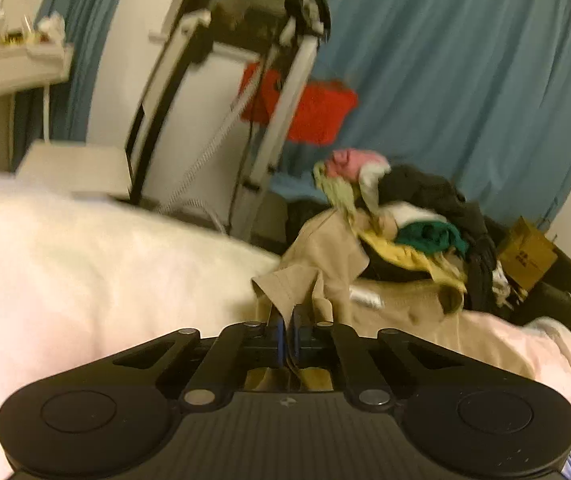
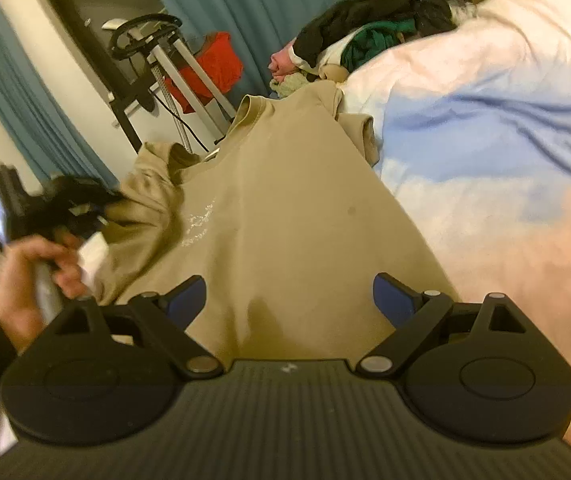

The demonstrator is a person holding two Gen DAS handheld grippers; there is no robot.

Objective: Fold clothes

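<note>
A tan T-shirt (image 2: 285, 208) lies spread on the pink and blue bedcover (image 2: 485, 120), its collar toward the far side. My left gripper (image 1: 287, 322) is shut on a fold of the tan T-shirt (image 1: 317, 264) and lifts it a little. It also shows in the right wrist view (image 2: 81, 204), held by a hand at the shirt's left sleeve. My right gripper (image 2: 289, 304) is open, its blue pads (image 2: 187, 298) apart just above the shirt's near hem, touching nothing.
A pile of unfolded clothes (image 1: 405, 216) sits at the far end of the bed, also in the right wrist view (image 2: 357, 40). A cardboard box (image 1: 525, 252) stands beside it. An exercise machine (image 2: 157, 60) with a red cloth (image 2: 209, 68) stands before blue curtains (image 1: 465, 80).
</note>
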